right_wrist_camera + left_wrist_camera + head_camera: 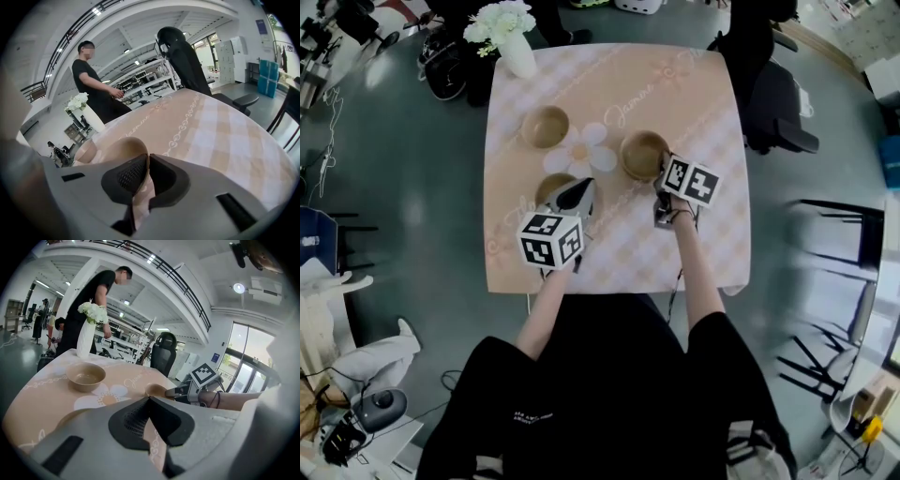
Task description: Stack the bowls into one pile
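Observation:
Three tan bowls sit on the peach checked tablecloth (712, 244). The far bowl (546, 127) (86, 376) stands alone by the printed flower. My right gripper (662, 178) (146, 160) is shut on the near rim of the right bowl (643, 153) (117, 149), whose thin wall runs between the pads. My left gripper (584, 186) (149, 399) is shut with its tips touching and nothing between them. It hangs over the right edge of the near bowl (553, 187) (68, 417), which it partly hides. The left gripper view also shows the right bowl (155, 390).
A white vase of white flowers (514, 37) (86, 336) stands at the table's far left corner. A black office chair (778, 94) is beside the far right corner. A person in black (96, 301) stands beyond the table. The table's near edge (609, 291) is close to my body.

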Demonstrator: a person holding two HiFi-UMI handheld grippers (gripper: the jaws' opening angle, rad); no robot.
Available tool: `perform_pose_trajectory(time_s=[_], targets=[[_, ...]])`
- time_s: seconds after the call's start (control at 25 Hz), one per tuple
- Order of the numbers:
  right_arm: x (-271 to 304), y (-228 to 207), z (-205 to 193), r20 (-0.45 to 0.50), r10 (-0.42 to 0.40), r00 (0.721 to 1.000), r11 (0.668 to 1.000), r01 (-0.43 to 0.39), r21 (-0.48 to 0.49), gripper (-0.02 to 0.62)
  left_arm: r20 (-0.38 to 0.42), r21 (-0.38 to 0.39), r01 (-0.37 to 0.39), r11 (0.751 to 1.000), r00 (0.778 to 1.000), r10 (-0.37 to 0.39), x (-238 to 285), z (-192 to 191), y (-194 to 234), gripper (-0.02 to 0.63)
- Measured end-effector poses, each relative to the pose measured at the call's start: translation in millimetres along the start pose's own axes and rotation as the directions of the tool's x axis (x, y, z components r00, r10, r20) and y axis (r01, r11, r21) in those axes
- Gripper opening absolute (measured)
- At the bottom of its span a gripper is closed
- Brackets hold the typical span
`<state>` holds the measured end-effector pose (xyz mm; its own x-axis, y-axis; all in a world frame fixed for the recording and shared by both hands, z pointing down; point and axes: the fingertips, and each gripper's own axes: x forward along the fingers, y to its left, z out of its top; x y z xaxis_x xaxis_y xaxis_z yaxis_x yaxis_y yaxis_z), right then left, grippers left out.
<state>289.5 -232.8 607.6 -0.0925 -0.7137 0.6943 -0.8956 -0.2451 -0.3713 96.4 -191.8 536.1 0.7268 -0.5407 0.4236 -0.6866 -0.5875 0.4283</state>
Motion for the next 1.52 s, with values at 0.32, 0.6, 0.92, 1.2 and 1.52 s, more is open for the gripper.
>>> perform_pose_trajectory(time_s=[0.32,0.6,0.92,1.2,1.52], targets=[[-3,5,-2,-0.005,0.013,1.000,0.999,-0.013,0.047,0.011,0.020,-0.003,-0.007,1.000,1.000,0.007,-8,4,4,-0.003],[-15,23,5,0.015,0.075,0.997,0.996,-0.075,0.039,0.010,0.070,-0.002,-0.029,1.000,0.997,0.029,-24,14,8,-0.003],[-21,64,8,0.024,0.200,0.979,0.980,-0.201,0.010,0.011,0.134,-0.007,-0.095,0.995,0.986,0.095,-50,23,26,-0.003],[-27,103,7,0.016,0.289,0.957,0.957,-0.288,-0.026,0.009,0.169,-0.026,-0.156,0.987,0.973,0.158,-73,27,42,-0.003],[-33,149,-5,-0.024,0.416,0.909,0.907,-0.416,-0.060,0.009,0.188,-0.062,-0.235,0.970,0.952,0.243,-100,21,65,-0.002]])
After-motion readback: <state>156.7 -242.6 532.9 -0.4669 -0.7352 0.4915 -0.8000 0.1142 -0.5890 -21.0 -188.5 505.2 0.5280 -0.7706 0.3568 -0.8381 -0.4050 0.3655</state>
